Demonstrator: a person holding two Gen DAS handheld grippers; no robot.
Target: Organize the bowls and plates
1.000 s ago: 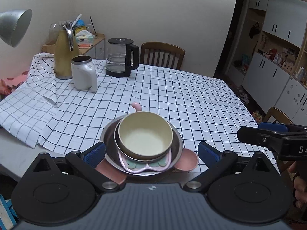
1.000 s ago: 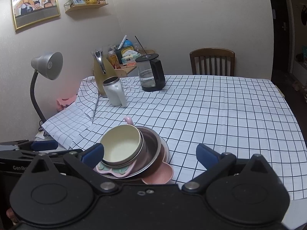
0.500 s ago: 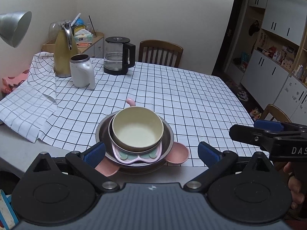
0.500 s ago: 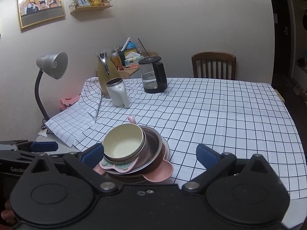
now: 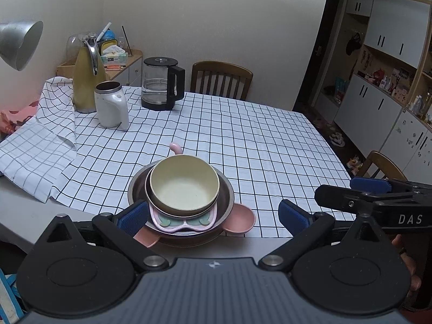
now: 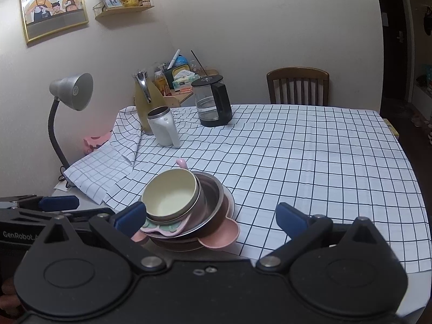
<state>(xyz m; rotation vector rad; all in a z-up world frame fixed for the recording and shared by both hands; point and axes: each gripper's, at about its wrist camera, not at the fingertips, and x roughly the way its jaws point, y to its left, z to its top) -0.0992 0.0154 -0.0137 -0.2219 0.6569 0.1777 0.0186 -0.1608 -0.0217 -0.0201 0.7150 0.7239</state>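
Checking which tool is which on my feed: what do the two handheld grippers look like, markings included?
Both are matte black, with two round discs at the base, silver pivot bolts and blue finger pads. The left gripper reads "GenRobot" on its side in the right wrist view. The right gripper reads "DAS" in white in the left wrist view. No cables or sleeves show.

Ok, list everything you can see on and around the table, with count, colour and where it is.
cream bowl: 1, cream, top of stack at near table edge
steel bowls: 2, silver, nested under it
pink tray: 1, pink and green, inside the steel bowls
pink plate: 1, pink, bottom of stack
tablecloth: 1, white checked, over table
white mug: 1, far left
thermos: 1, yellow, behind mug
kettle: 1, glass and black, far side
chairs: 2, brown
lamp: 1, grey, left
left tongs: open
right tongs: open
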